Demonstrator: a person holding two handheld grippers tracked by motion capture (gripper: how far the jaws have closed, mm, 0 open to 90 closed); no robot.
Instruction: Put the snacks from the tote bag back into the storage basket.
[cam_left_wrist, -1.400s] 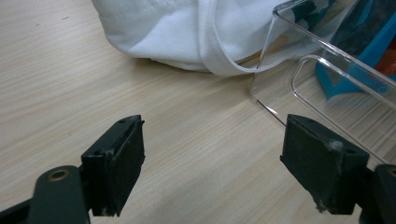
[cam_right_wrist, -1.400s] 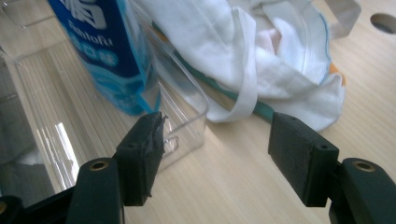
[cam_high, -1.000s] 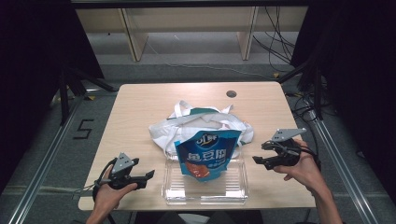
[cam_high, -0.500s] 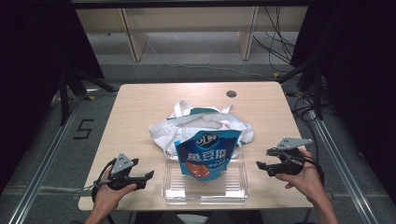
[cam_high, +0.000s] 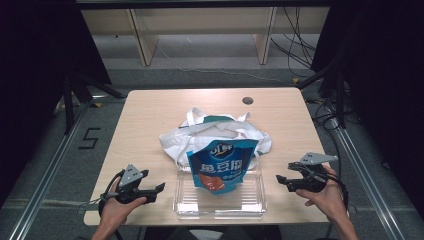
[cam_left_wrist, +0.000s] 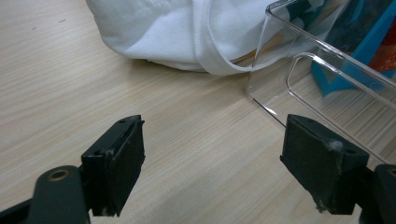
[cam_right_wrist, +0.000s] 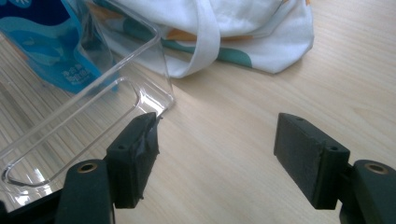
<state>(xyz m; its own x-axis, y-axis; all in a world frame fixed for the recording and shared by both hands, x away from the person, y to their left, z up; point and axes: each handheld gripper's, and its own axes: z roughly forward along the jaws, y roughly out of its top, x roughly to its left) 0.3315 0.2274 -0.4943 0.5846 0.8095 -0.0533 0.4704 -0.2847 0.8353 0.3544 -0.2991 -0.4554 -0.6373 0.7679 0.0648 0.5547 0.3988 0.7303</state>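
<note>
We're staging either side of the clear tray — the blue snack pouch is standing in it, leaning on the white tote bag behind. Left gripper is resting with jaws spread, holding nothing; right gripper has just been opening, nothing between its jaws (parked just off the tray's corner). Likely next: we're closing in on the pouch's top edge. Label: large white Chinese characters, not legible enough for us to vouch for.
</note>
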